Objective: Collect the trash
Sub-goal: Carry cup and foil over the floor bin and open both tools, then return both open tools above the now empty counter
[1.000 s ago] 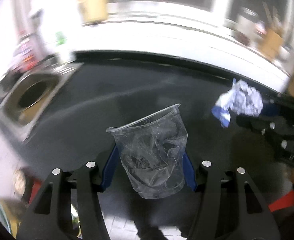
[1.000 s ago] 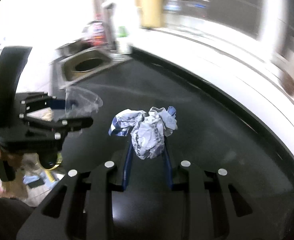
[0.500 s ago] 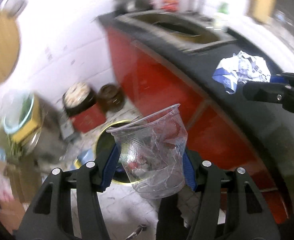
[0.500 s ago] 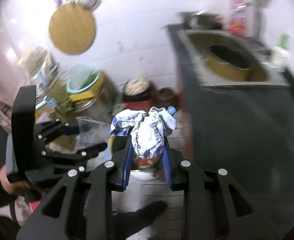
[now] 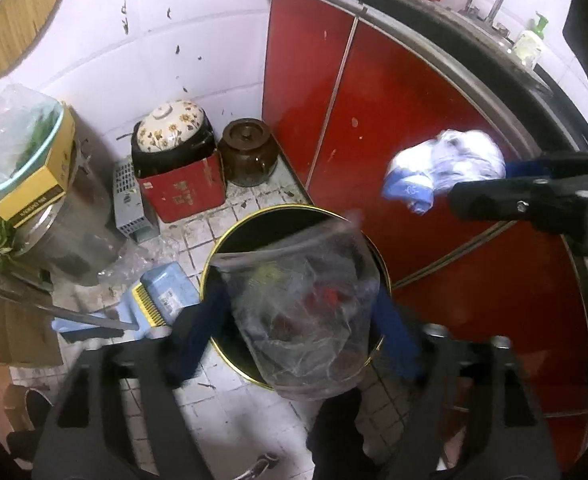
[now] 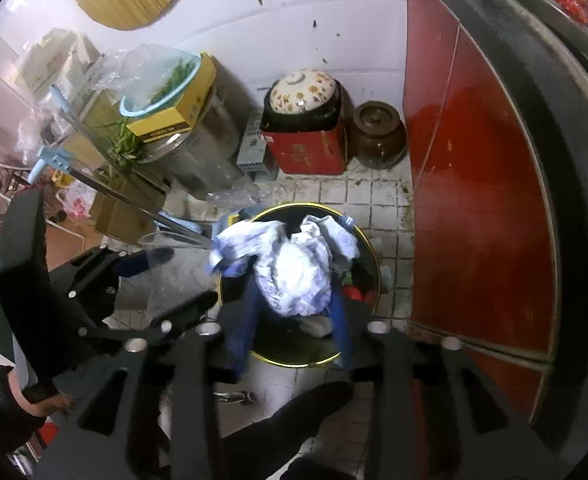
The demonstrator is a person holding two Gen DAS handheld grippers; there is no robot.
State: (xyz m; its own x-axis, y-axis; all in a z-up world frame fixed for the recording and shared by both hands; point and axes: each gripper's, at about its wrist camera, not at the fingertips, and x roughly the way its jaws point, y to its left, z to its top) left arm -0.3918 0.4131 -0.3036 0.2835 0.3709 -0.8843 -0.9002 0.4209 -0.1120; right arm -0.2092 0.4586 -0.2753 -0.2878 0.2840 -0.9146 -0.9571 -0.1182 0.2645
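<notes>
The crumpled clear plastic cup point(image 5: 305, 312) is hanging above the round black gold-rimmed trash bin point(image 5: 230, 240) on the tiled floor, with the left claw point(image 5: 297, 316) pinching it by its sides. It looks very light and thin-walled; the blue pads are denting it, so it is likely to flex and slip if squeezed near the rim, and a hold low on the body seems the safer one. The crushed white-and-blue paper wad point(image 6: 294, 268) is being pinched by the right claw point(image 6: 295, 300), also over the bin, toward the red cabinet doors point(image 6: 473, 208). It looks soft, weightless and easily held anywhere in its bulk. Beyond the bin, against the white tiled wall, a flowered ceramic pot point(image 5: 174, 128) is sitting on a red box point(image 5: 182, 192), beside a brown lidded jar point(image 5: 248, 152).
</notes>
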